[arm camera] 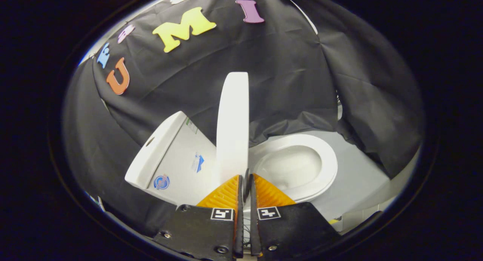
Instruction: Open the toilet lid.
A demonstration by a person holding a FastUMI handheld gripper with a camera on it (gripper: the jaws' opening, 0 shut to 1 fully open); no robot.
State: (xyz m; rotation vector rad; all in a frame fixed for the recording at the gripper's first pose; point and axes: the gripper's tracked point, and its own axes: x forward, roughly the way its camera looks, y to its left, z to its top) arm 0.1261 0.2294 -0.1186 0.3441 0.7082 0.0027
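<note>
While we hold the white plastic toilet lid (233, 129) by its front edge, our gripper (246, 183) has its fingers nearly closed, one on each side of the thin lid. Both fingers look to be pressing on it, with just a thin gap between them where the lid edge sits.

We see the lid edge-on. It stands up tall, just ahead of the fingers, and its long side runs from the fingers up toward the black cloth wall (286, 72). On one side of the lid is the white boxy water tank (169, 159) with its stickers. On the other side of the lid is the white oval toilet seat (324, 159), lying flat and open to see, on the pale grey floor (362, 178).

We think the lid is almost all the way up. To do this step well, we should push it gently toward the tank until it leans back and rests there. We should go slowly so it does not bang. Then we open the fingers wide and pull straight back, so we do not tug the lid down again.
</note>
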